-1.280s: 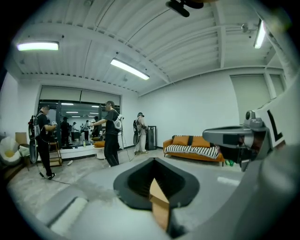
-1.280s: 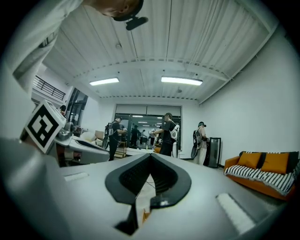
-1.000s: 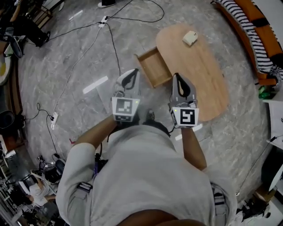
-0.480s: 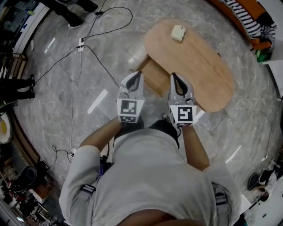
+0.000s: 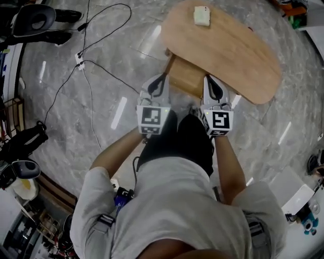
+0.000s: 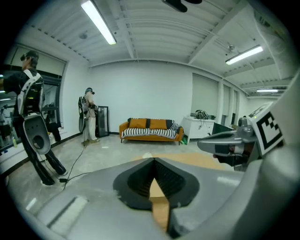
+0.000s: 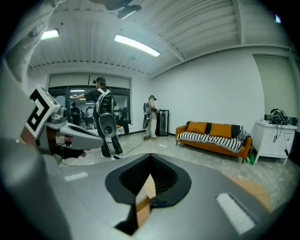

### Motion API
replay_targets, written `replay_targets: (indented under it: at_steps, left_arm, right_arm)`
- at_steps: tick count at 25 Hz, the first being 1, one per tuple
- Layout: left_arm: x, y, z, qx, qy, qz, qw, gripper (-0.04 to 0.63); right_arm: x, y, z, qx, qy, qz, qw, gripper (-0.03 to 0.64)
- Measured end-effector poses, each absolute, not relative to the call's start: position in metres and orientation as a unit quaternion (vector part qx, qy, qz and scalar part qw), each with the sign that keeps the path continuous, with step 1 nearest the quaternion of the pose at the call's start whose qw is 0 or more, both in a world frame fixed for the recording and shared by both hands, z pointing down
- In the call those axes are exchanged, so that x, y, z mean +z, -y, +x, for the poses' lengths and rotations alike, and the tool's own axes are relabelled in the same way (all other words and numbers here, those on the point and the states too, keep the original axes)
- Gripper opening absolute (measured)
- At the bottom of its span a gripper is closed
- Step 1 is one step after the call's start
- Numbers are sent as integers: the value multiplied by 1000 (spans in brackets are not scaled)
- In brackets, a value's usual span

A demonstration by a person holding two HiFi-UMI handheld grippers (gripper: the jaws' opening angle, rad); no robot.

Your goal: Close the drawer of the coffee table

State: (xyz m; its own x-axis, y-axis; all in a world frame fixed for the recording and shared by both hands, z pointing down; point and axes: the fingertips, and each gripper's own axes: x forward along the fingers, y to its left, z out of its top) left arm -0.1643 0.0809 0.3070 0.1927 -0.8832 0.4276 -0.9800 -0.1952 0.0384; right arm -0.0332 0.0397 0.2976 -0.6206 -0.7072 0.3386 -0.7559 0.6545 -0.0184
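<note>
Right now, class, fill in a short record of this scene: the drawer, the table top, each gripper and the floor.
drawer: open, sticking out of the coffee table toward the person
table top: one small white object near the far end
left gripper: shut, empty, by the drawer's left side
right gripper: shut, empty, by the drawer's right side
floor: cable left of the table

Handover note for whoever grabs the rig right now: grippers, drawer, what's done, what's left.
Left hand-held gripper: shut, empty, at the left front corner of the drawer.
Right hand-held gripper: shut, empty, at its right front corner.
Drawer: pulled out of the coffee table toward the person; can't tell if either gripper touches it.
Done: both grippers lined up at the drawer front.
Left: push the drawer in flush.
</note>
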Motion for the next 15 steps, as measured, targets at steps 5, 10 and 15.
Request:
replay_targets:
  at_steps: [5, 10, 15]
  left_arm:
    - [378, -70, -175, 179, 602, 757, 182, 20]
    - [464, -70, -168, 217, 582, 750, 225, 20]
    - [545, -83, -144, 257, 536, 763, 255, 20]
  right_arm:
    - [378, -39, -38, 111, 891, 404, 174, 6]
    - [462, -41, -30, 131, 884, 406, 191, 6]
    - [535, -50, -7, 157, 867, 425, 209, 6]
